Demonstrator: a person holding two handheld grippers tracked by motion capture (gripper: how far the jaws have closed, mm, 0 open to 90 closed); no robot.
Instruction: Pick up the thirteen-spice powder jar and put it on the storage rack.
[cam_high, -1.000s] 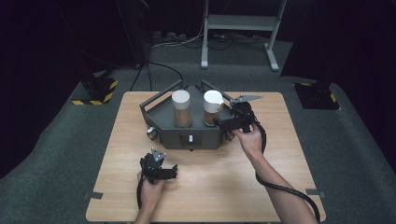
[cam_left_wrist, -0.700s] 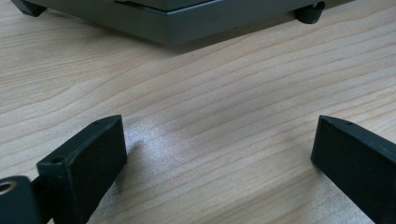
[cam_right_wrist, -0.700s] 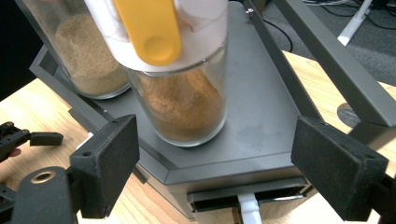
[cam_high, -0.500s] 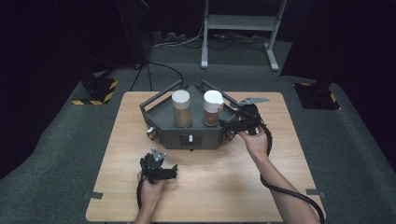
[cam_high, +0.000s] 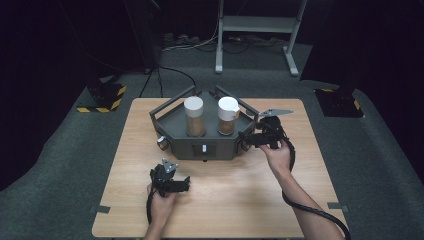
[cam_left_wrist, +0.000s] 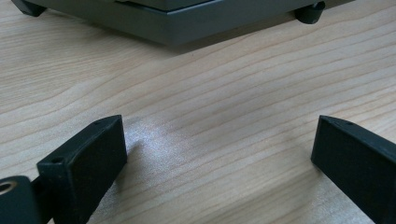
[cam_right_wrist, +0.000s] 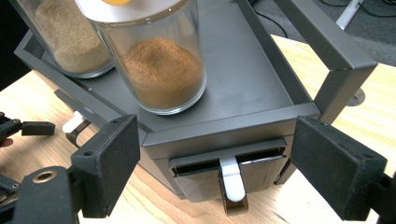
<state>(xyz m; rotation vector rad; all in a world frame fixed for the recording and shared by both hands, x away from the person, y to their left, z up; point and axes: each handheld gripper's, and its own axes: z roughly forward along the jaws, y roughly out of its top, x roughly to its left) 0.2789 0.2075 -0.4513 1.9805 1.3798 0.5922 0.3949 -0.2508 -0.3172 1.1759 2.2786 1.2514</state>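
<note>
Facing right gripper (cam_right_wrist: 217, 172), white drawer tab (cam_right_wrist: 232, 179), two spice jars (cam_right_wrist: 156, 60) above

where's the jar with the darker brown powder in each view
High view: the darker jar stands right of the paler jar on the grey stand.
Left gripper view: it isn't here, just the stand's base edge.
Right gripper view: top centre.
Shared landmark: the grey stand.

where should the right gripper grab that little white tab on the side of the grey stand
Grip the white tab across its narrow width, near the lower end that sticks out past the slot of the grey stand. Come straight at that side face: the right gripper already faces it with jaws open, one on each side.
</note>
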